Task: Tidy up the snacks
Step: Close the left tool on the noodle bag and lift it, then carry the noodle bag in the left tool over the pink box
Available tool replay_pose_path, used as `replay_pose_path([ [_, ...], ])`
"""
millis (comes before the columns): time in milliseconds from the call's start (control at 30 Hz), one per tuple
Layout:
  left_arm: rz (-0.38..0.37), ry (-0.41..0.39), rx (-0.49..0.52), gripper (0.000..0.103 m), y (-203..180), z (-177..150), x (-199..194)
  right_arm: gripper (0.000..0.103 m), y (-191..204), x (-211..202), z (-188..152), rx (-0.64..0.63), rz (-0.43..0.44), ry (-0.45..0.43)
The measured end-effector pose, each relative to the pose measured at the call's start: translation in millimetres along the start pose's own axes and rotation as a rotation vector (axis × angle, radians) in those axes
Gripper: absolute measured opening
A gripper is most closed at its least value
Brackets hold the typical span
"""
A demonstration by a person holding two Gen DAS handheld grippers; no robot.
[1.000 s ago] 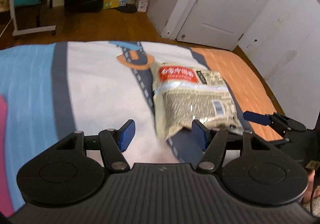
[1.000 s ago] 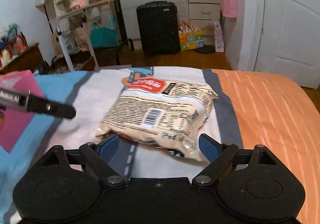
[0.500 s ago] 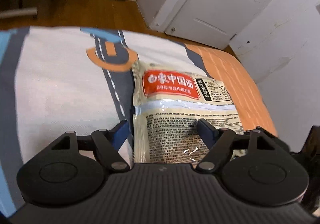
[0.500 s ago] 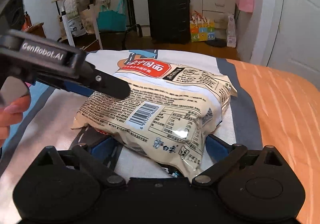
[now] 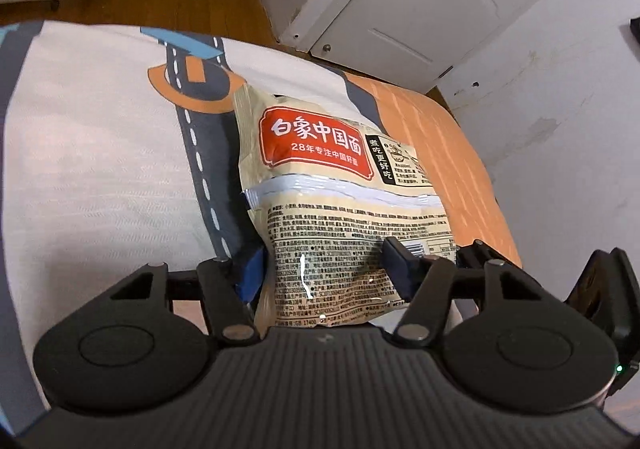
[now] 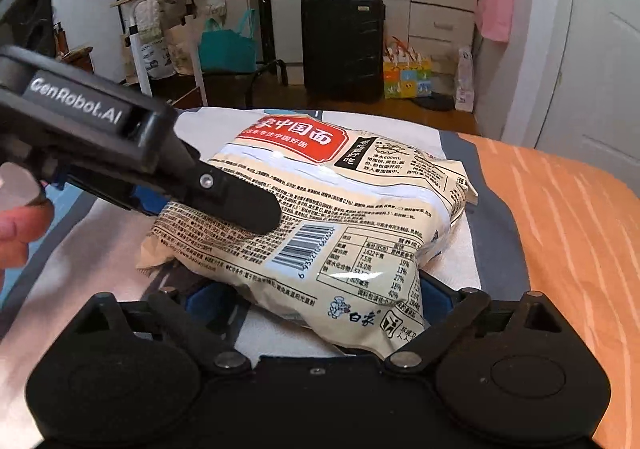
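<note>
On the printed bedspread (image 5: 100,169) we are finding the noodle packet (image 5: 340,217) lying flat. The left gripper (image 5: 324,269) is closing on its near edge, pads apparently touching. The right gripper (image 6: 316,299) is narrowing slightly around the packet's corner, its pads seemingly apart from the wrapper

Black suitcase (image 6: 342,45), teal bag (image 6: 226,49), white door (image 5: 420,5)
</note>
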State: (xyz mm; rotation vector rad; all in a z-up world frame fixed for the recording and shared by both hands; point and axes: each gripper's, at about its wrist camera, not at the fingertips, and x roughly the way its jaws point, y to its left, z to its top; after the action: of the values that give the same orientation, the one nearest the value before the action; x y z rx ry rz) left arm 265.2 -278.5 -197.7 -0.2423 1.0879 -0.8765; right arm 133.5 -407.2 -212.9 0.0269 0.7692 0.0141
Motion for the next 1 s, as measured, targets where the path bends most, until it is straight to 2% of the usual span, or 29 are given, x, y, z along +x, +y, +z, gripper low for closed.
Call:
replay_pose_path([
  [200, 0.004, -0.016, 0.023, 0.06, -13, -4, -33, 0.096, 15, -29, 9, 0.003, 0.01, -0.006],
  [367, 0.003, 0.039, 0.023, 0.06, -20, -8, -65, 0.096, 36, -56, 23, -0.005, 0.02, 0.078],
  [467, 0.012, 0.046, 0.029, 0.06, -26, -13, -84, 0.096, 50, -72, 27, -0.028, 0.013, 0.081],
  [633, 0.009, 0.043, -0.031, 0.06, -28, -23, -119, 0.095, 70, -100, 34, -0.036, 0.03, 0.084],
  [1000, -0.006, 0.009, -0.071, 0.06, -30, -60, -214, 0.094, 140, -162, 42, -0.156, 0.04, 0.076],
])
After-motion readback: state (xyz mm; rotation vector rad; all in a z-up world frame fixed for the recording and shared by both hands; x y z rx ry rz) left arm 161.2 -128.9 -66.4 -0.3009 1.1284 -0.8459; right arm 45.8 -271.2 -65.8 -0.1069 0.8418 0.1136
